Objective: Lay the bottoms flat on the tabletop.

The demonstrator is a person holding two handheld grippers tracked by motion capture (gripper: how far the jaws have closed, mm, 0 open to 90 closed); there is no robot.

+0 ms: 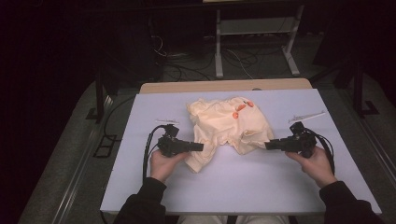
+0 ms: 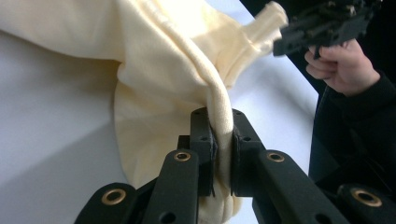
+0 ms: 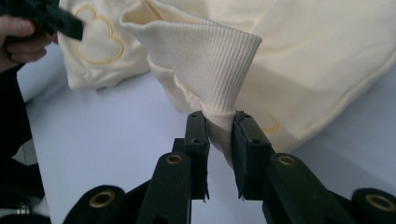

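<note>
Crumpled cream cotton sweatshirt [image 1: 229, 127] sits mid white counter [image 1: 140, 186]. On its left, left gripper [image 2: 223, 140] is clamped on a bunched fold; on its right, right gripper [image 3: 220, 130] pinches the ribbed cuff [image 3: 205, 56]. Soft, light, limp, likely droops; cuffs and hems grip best.

Both forearms, in dark sleeves, come in low and spread apart, each hand wrapped around the rear of its tongs. The left tongs [image 1: 198, 146] point inward toward the right tongs [image 1: 270, 145], which point back at them. The left tongs' 2 jaws are pinched tight on a fold of the cream sweatshirt [image 2: 177, 70]. The right tongs' jaws clamp its ribbed cuff [image 3: 210, 60].
</note>
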